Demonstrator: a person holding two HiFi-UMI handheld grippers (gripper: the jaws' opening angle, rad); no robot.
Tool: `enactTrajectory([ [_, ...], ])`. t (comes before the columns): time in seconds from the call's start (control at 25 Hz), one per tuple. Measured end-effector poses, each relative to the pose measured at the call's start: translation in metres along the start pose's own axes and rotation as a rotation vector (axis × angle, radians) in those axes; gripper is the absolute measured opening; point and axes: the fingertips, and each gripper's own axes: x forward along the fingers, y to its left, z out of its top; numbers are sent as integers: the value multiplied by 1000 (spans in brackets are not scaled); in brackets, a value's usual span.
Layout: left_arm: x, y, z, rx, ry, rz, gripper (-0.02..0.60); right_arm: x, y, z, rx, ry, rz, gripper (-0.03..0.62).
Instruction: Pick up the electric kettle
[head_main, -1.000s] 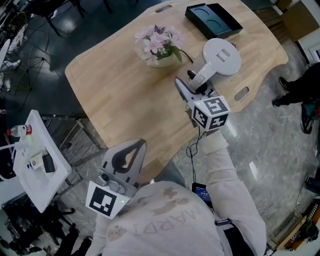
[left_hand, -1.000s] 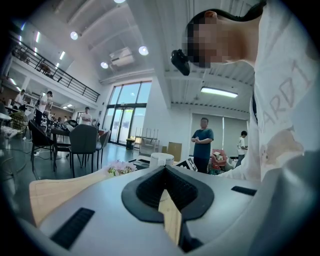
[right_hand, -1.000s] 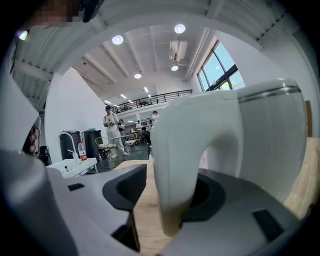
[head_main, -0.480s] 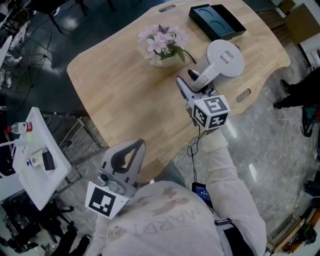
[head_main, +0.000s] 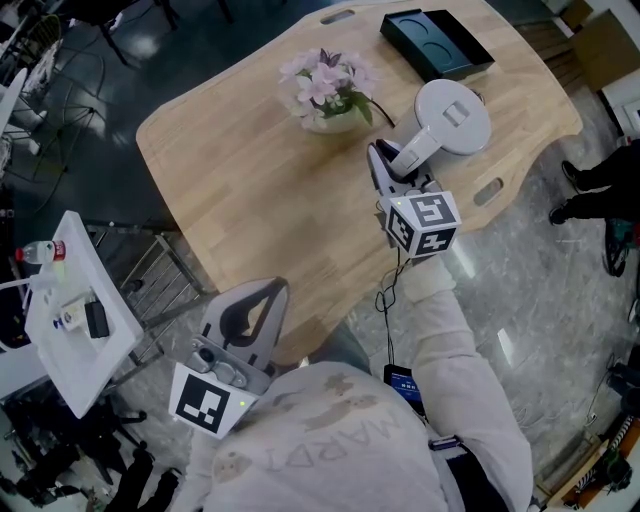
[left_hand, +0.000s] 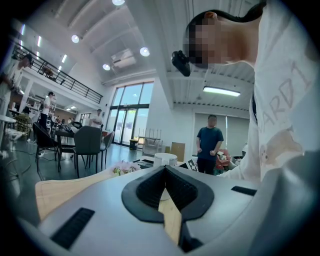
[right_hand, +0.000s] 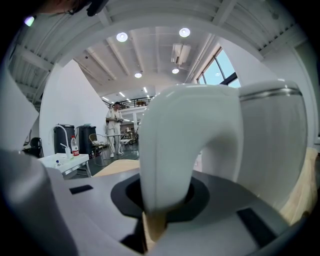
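– On the pale wooden counter (head_main: 250, 180), what is found?

– A white electric kettle (head_main: 455, 118) with a round lid is seen standing upright near the counter's right edge. A bunch of pink flowers (head_main: 325, 85) is placed close beside it. A dark rectangular tray (head_main: 437, 42) is set farther back, apart from both.

– How is the right claw (head_main: 388, 172) placed?

– It is brought up to the kettle's curved white handle (head_main: 412, 152), which is taken between its jaws. In the right gripper view that handle is shown filling the space between the black pads. The jaws are being closed onto it, and both pads are seen pressed against its sides.

– And the left claw (head_main: 278, 290)?

– It is held low at the counter's near edge, well apart from the kettle. In the left gripper view its jaws are seen brought together at the tips, with nothing gripped. Only a strip of the counter's wood is shown through the slit behind the pads. The kettle and the flowers are seen far ahead of it.
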Motion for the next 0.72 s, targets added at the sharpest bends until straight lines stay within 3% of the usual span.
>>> enactTrajectory([
  [0.48, -9, -2, 1, 15, 2, 5, 12, -8, 2, 18, 13, -57, 87, 54],
  [0.72, -16, -6, 3, 18, -14, -12, 12, -21, 28, 33, -30, -70, 132, 54],
])
